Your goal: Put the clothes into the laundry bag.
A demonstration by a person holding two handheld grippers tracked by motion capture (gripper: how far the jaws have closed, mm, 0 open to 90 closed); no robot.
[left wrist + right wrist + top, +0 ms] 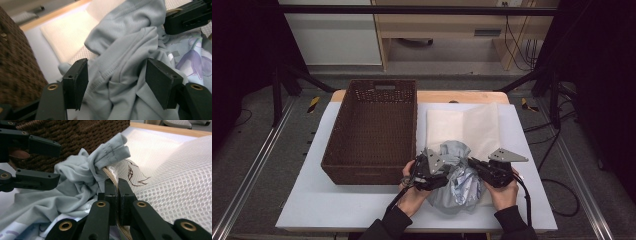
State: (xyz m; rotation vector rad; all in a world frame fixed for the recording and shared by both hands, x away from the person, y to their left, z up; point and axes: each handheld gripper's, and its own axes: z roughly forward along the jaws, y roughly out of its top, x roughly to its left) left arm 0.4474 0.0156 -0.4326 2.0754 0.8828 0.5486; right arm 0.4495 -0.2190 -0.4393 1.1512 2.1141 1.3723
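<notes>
While right tongs (117, 195) pinch mesh bag (175, 177), crumpled garment (75, 185)

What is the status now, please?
Left claw open around grey garment. Right claw shut on mesh bag edge. Wicker basket beside, nothing blocking.

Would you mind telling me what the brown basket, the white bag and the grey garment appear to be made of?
Basket: woven wicker or a plastic imitation, matte, going by its braided walls. Bag: synthetic mesh, judging by its regular holes and slight sheen. Garment: soft knit, probably cotton jersey, with fine ribbing and limp folds.
</notes>
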